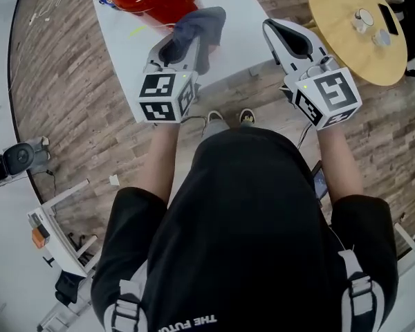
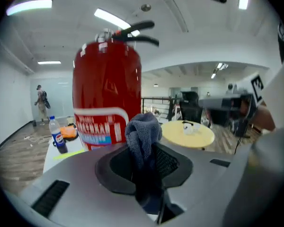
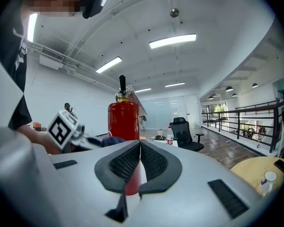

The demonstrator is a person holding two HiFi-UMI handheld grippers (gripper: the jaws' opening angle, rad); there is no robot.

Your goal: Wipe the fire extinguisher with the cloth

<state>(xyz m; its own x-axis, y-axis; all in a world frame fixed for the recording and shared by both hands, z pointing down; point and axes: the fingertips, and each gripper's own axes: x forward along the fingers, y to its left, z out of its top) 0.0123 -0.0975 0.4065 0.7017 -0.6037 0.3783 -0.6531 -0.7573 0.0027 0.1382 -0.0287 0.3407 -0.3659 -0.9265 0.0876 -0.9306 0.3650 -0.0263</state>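
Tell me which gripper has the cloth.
The left gripper: its jaws are clamped on the grey-blue cloth, which bunches up above them. The right gripper has its jaws closed together with nothing between them.

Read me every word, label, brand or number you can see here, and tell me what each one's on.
"THE FUTU", upside down and cut off at the picture's edge: on the person's black shirt.
On the fire extinguisher, the label: white print, too blurred to read.
On the plastic bottle: what looks like the Pepsi globe, lettering too small to read.
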